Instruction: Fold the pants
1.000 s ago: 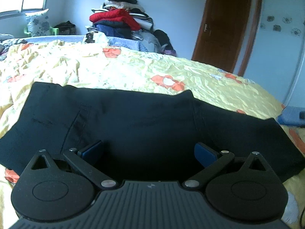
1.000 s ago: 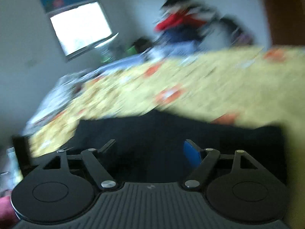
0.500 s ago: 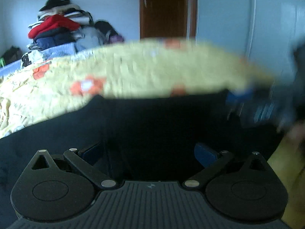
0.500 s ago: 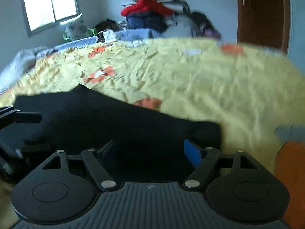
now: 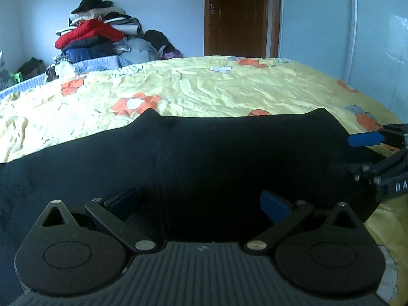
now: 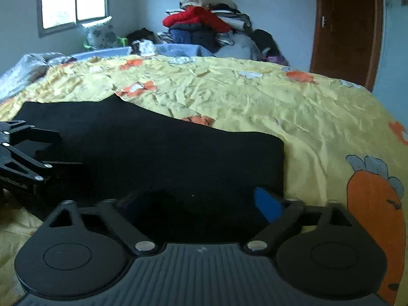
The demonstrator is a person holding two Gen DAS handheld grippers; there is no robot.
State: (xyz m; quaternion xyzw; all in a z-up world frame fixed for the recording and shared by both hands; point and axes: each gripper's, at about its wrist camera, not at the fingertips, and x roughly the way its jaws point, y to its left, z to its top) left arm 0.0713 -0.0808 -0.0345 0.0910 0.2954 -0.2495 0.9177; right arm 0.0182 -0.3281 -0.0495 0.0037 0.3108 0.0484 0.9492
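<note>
- Both views have swung since the earlier frames, and the right gripper (image 6: 201, 204) has just been spreading its jaws; black cloth lies under and between them, not pinched.
- Left gripper (image 5: 200, 204) has its jaws apart too, low over the pants (image 5: 216, 153), clamping nothing.
- Each gripper shows at the edge of the other's view, so they sit near each other at the near hem.
- Pants lie flat on the yellow bedspread (image 6: 255, 97), long axis running left to right across the views; which end is the waist I cannot tell.
- Risk, as I judge it: closing now may catch only the top layer, or snag bedspread with it, so the fold drags crooked.
- Farther off, a clothes pile (image 5: 94, 38) and a door (image 5: 236, 15).
</note>
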